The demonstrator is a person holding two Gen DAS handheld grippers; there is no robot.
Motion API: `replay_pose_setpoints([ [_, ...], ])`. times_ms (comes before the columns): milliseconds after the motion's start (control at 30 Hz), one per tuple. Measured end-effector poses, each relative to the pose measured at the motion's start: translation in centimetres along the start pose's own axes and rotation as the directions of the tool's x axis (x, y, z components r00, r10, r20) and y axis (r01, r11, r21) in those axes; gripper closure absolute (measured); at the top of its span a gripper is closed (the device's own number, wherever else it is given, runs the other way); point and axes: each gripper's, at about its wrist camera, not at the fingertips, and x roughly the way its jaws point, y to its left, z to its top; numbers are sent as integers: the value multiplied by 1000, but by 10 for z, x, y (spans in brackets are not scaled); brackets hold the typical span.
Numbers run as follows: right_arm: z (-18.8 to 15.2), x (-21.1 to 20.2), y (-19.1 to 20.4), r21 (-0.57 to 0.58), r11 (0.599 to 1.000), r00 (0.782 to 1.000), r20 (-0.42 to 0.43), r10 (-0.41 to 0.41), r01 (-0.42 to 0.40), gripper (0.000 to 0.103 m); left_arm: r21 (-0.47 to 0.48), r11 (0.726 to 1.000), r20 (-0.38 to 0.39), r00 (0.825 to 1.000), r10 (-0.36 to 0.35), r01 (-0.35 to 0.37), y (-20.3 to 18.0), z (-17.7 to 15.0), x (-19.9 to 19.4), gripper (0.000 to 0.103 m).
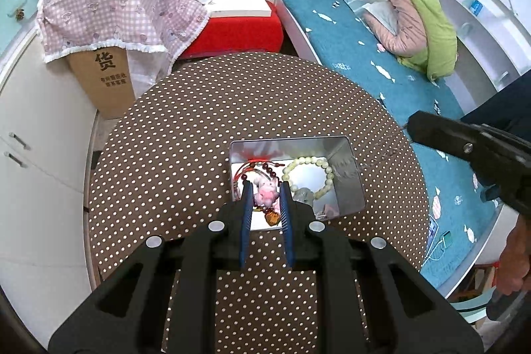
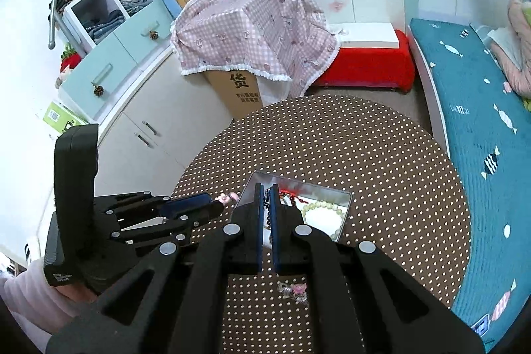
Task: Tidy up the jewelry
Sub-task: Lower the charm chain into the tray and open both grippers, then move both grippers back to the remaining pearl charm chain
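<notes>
Gripping pink charm [image 1: 266, 194]: left hand-held gripper [image 1: 265, 188] (above metal tin [image 1: 345, 155]).

The table [image 1: 186, 135] wears matt brown cloth with pale dots. The tin [image 1: 345, 175] is bare shiny metal, mirror-like inside. A pale green bead bracelet [image 1: 327, 163] looks smooth and glossy. The tongs [image 1: 265, 188] are matt black plastic with blue ribbed pads [image 1: 246, 211].
</notes>
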Motion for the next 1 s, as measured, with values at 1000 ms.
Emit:
replay_pose_setpoints([
  [1000, -49, 29, -38, 142, 981, 978, -180, -102, 129, 61, -4, 1000, -133, 991, -13, 12, 10, -37, 30, 57],
])
